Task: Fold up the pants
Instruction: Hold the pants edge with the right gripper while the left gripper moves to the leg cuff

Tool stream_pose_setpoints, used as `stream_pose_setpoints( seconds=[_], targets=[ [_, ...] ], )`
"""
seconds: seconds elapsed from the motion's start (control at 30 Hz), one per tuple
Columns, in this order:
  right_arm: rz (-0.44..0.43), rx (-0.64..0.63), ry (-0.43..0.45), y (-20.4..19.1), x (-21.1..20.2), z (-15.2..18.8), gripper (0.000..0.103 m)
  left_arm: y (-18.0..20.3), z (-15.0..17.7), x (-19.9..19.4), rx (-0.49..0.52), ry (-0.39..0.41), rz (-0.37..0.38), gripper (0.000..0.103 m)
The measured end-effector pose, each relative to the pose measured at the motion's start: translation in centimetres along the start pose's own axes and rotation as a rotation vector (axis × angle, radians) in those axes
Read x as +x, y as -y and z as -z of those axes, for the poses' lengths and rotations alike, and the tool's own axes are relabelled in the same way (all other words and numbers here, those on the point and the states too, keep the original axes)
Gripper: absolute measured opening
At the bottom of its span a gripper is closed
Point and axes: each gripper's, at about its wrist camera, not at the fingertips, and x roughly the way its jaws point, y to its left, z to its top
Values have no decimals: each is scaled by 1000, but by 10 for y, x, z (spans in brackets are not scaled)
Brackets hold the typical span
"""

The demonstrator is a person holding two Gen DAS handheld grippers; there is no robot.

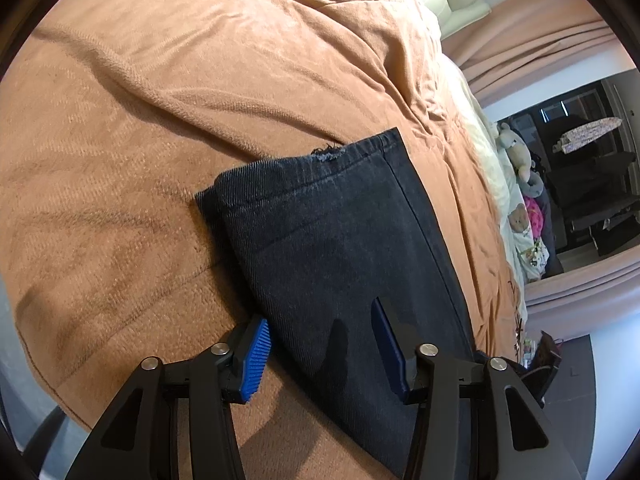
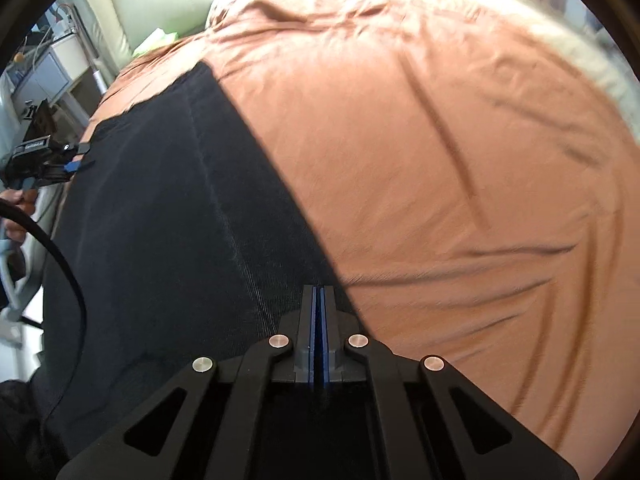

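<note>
Left wrist view: left claw (image 1: 320, 350) spread apart over dark pants (image 1: 340, 248), frame centre, on the bed (image 1: 160, 120). Right wrist view alone shows right claw (image 2: 319, 300) pressed together at the pants' (image 2: 180, 220) edge; whether cloth is pinched cannot be told.

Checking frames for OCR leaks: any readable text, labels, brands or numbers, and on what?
One label only: a small white print on the black body of the left tool, seen from the right wrist view; too small and blurred to read.
Black pants: no tag or print visible.
Orange bedspread: none.
</note>
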Motion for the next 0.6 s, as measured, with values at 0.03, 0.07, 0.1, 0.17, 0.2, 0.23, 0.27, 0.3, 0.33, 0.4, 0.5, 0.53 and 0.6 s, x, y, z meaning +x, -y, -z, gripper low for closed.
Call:
stream_pose_setpoints(
  seconds=[0.03,0.07,0.1,0.17,0.2,0.23,0.27,0.3,0.33,0.4,0.5,0.53,0.6],
  targets=[
    [8,-1,11,-1,-4,-2,0,-1,-2,-1,-2,2,-1,42],
    [19,-10,13,-4,-6,-4,0,-1,-3,-2,-7,5,-2,39],
    [48,-32,10,-8,-7,-6,0,-2,-4,-2,-12,7,-3,38],
    [83,-54,4,-13,-6,-8,0,-5,-6,-3,-21,11,-3,37],
    [103,-58,2,-14,-4,-9,0,-5,-6,-3,-21,11,-4,37],
    [122,-55,2,-16,-1,-9,0,-5,-6,-3,-20,9,-4,37],
    [128,-43,-5,-17,2,-9,0,-6,-6,-3,-21,8,-4,37],
    [137,-29,-12,-15,8,-9,0,-6,-6,-3,-22,7,-3,37],
    [147,-26,-17,-18,11,-8,0,-7,-5,-3,-22,6,-1,37],
    [168,-28,-36,-24,21,-5,0,-8,-4,-5,-23,5,2,37],
    [202,-28,-41,-30,27,-4,0,-11,-6,-5,-37,5,7,37],
    [214,-22,-35,-31,28,-5,0,-13,-7,-4,-46,4,11,37],
    [224,9,-21,-31,26,-5,0,-15,-9,0,-51,-2,21,37]
  ],
)
